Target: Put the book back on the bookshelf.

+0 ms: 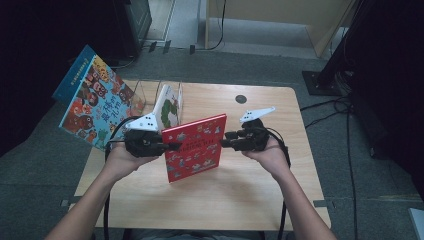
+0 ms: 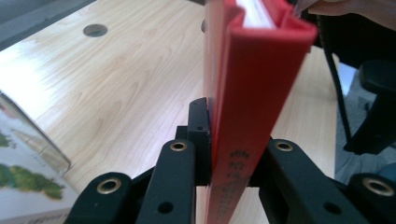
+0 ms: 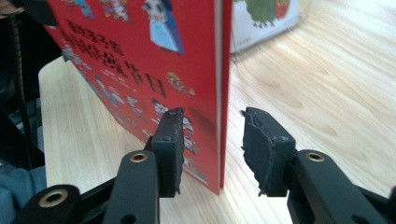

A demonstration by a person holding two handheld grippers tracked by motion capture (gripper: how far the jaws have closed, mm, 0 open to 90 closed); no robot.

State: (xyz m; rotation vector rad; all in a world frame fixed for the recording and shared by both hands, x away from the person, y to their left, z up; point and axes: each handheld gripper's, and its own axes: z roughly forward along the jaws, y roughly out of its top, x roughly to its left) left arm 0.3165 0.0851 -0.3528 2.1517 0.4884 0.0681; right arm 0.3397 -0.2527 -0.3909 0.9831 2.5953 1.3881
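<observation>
While the left gripper (image 1: 170, 146) clamps it, the red book (image 1: 195, 147) seems upright.

The high view looks forward and down on the table (image 1: 210, 200) from above the person's side. Each gripper view rides close behind its own jaws, facing the red book (image 1: 194, 146) from opposite edges. All 3 views share that book (image 2: 252, 93) (image 3: 140, 70) and the tabletop.

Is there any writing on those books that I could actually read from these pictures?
Red book: a title in Chinese characters on the cover and printing on the spine, too blurred to read.
Blue book: large characters on the cover and small ones along its blue edge, too small to read.
Book in the clear stand: no readable text.
</observation>
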